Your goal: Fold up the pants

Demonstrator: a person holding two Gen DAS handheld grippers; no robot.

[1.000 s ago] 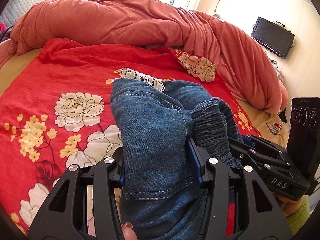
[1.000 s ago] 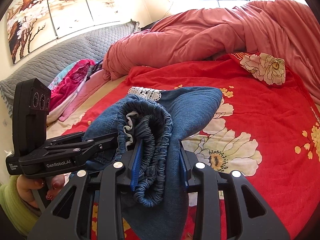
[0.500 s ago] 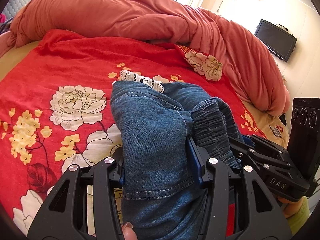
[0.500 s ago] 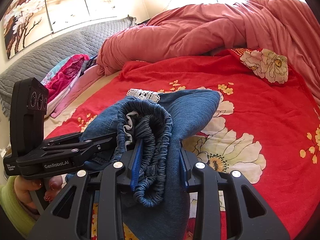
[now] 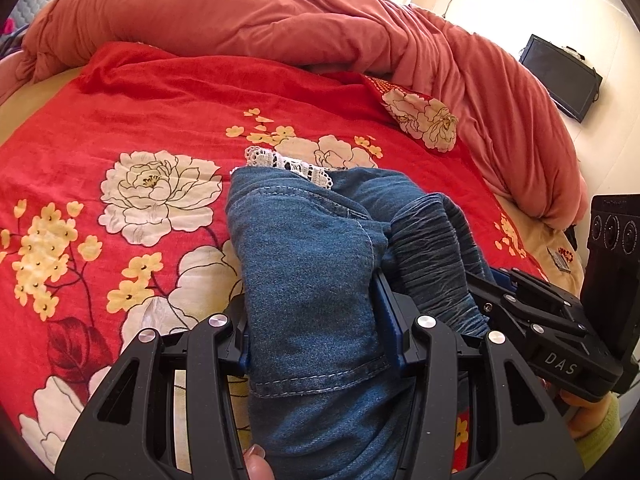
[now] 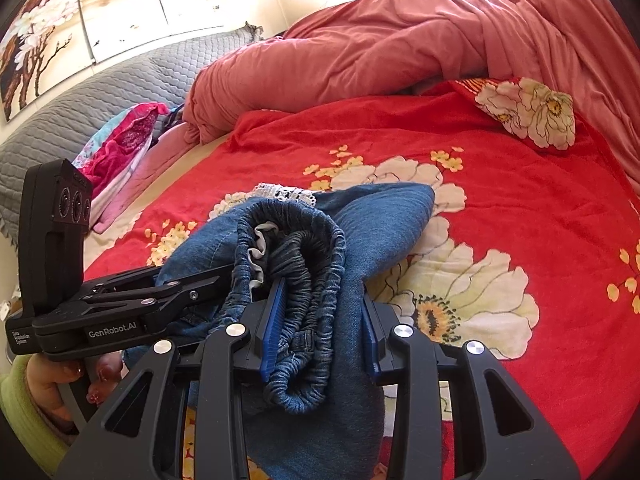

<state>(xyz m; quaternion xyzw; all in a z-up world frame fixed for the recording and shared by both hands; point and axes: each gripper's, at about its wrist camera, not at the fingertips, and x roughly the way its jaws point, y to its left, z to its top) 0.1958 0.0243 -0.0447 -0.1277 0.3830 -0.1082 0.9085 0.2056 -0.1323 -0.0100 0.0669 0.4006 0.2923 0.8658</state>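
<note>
Blue denim pants with an elastic waistband and a white lace trim lie bunched on the red floral bedspread. My left gripper is shut on a folded denim edge, which fills the gap between its blue pads. My right gripper has the gathered waistband and a denim layer between its pads; its jaws are opening, but the pads still touch the cloth. The two grippers sit side by side: the right gripper shows in the left wrist view and the left gripper in the right wrist view.
A salmon duvet is heaped along the far side of the bed. A grey quilted headboard and pink folded clothes are at the left. A dark screen hangs on the right wall. A floral corner of the spread is turned up.
Both grippers have sunk a little toward the bed, still with the pants between their pads. The right gripper's pads stand slightly wider apart than before.
</note>
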